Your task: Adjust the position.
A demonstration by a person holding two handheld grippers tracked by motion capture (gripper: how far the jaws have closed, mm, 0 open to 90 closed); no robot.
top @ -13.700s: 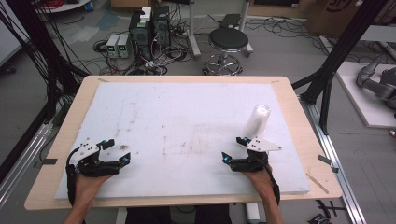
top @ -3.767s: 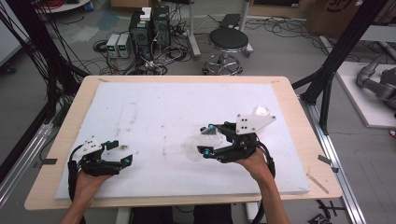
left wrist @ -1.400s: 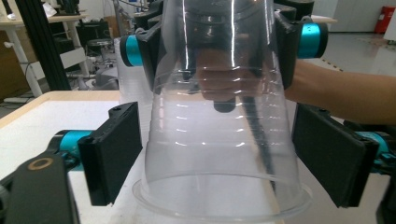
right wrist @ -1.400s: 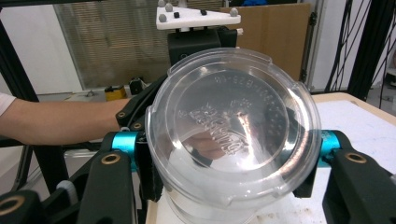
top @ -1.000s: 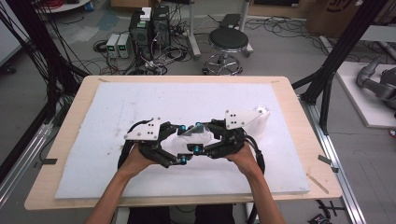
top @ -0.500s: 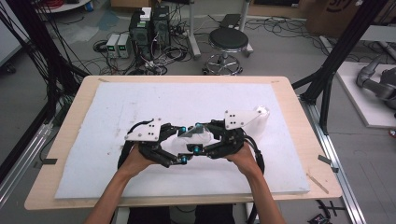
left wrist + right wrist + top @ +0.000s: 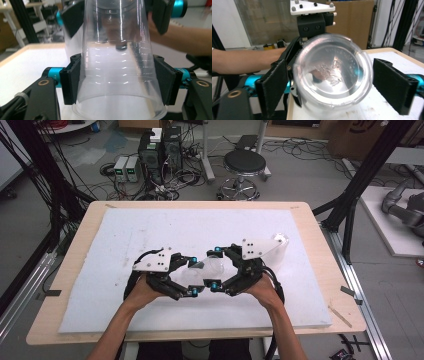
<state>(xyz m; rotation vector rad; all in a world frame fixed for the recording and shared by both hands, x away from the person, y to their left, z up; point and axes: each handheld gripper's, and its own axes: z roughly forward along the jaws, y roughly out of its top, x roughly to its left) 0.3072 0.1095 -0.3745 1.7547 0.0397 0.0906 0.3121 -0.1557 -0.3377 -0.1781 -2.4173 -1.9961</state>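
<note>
A clear, ribbed plastic cup (image 7: pixel 207 270), clamped sideways above the white table mat (image 7: pixel 100 270) by the left gripper (image 7: pixel 190 276), was best drawn straight from the right gripper (image 7: pixel 214 270), its jaws just spread off it.

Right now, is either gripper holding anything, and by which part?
The left gripper clamps the clear plastic cup across its side wall near the rim. The right gripper has just opened, its fingers apart from the cup.

A clear plastic cup (image 7: pixel 209 270) is lying on its side, held above the white mat, ribbed wall gleaming, its base (image 7: pixel 332 72) facing the right gripper view's camera.
</note>
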